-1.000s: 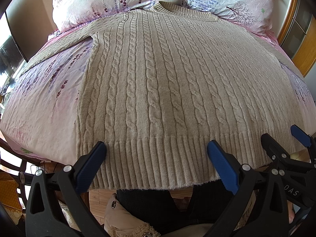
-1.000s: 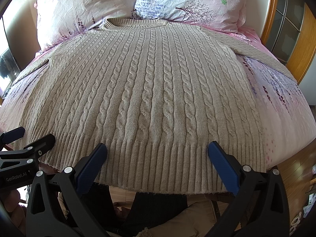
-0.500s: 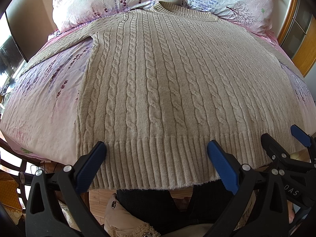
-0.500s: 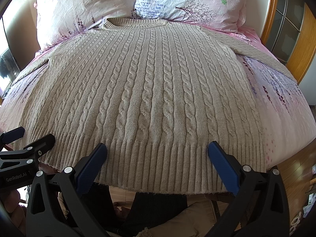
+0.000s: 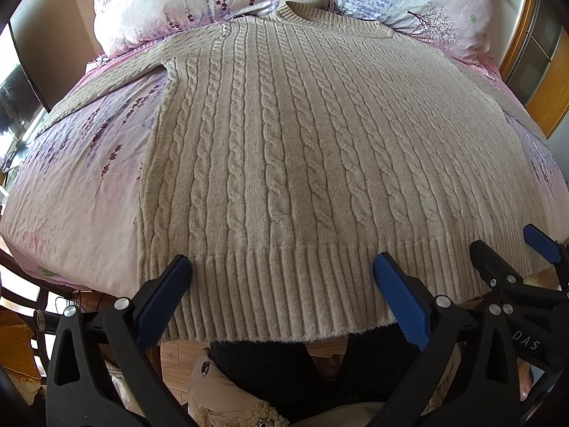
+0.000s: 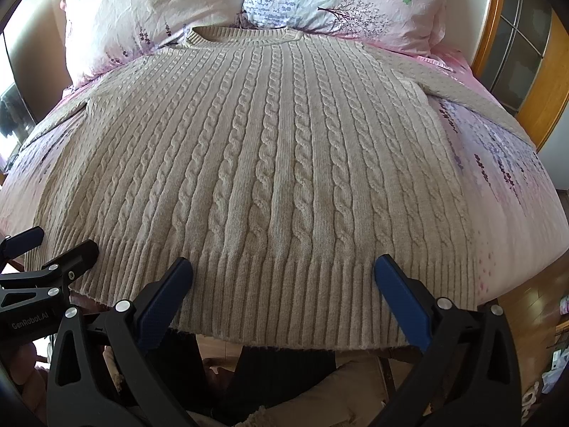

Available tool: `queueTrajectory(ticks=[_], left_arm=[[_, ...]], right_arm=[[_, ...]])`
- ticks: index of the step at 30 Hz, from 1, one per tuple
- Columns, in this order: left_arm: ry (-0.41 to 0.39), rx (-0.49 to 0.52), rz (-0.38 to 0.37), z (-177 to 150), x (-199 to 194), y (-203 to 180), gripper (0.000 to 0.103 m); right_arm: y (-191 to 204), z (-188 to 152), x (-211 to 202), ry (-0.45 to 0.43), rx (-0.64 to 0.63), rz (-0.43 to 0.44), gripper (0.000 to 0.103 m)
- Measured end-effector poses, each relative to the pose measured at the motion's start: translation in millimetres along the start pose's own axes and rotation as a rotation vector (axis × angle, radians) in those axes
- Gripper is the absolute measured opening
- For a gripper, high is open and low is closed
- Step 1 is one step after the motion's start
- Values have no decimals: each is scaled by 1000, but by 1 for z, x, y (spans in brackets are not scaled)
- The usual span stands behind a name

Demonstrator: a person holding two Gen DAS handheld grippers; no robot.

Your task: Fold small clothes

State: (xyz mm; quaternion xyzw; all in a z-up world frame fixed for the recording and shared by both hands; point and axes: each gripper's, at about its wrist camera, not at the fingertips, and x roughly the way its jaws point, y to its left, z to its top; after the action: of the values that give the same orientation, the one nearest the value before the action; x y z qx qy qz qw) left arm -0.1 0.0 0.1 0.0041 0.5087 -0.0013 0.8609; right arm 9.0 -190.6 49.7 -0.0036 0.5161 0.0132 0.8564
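A beige cable-knit sweater (image 5: 313, 149) lies flat on the floral bedsheet (image 5: 81, 178), both the left gripper (image 5: 281, 284) and right gripper (image 6: 282, 284) spread wide over its ribbed hem, grasping nothing.

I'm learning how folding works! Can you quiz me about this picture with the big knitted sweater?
1. True or false: the sweater is already folded in half.
2. Where does the sweater's neck hole point? A) at the pillows B) at the floor C) to one side
3. Fill in: both the left gripper and the right gripper are ____ above the ribbed hem.

Key: 1 false, it lies spread flat on the bed sheet. 2 A. 3 open.
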Motion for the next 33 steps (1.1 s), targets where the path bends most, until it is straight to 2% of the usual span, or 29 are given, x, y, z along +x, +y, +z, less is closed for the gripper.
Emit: queueTrajectory(ticks=[6, 11, 15, 17, 22, 24, 25, 26, 27, 29, 31, 33], left_arm=[[0, 2, -1, 0, 0, 0, 101], [-26, 20, -16, 4, 0, 3, 101], [-73, 27, -50, 18, 1, 7, 101], [-104, 26, -78, 30, 0, 10, 101], [-197, 19, -203, 58, -6, 20, 101], [-224, 23, -203, 72, -6, 21, 101], [-233, 28, -191, 79, -5, 22, 101], [-240, 30, -178, 86, -4, 23, 101], [-252, 28, -175, 92, -3, 26, 101], [-284, 11, -207, 101, -3, 35, 101], [-312, -15, -245, 108, -2, 45, 101], [-319, -26, -241, 114, -1, 49, 101]], right_arm=[[-1, 1, 1, -8, -28, 19, 102], [-9, 2, 2, -61, -90, 93, 102], [-28, 11, 0, -77, -16, 174, 102], [-39, 19, 0, -77, 28, 188, 102], [-88, 56, -10, -141, 168, 190, 102], [-121, 79, -8, -169, 239, 157, 99], [-138, 90, -5, -171, 283, 135, 95], [-157, 100, -1, -173, 334, 122, 85], [-180, 110, 6, -164, 406, 112, 80], [-225, 122, 23, -132, 571, 108, 73], [-272, 126, 43, -111, 754, 135, 61], [-299, 129, 59, -93, 858, 139, 58]])
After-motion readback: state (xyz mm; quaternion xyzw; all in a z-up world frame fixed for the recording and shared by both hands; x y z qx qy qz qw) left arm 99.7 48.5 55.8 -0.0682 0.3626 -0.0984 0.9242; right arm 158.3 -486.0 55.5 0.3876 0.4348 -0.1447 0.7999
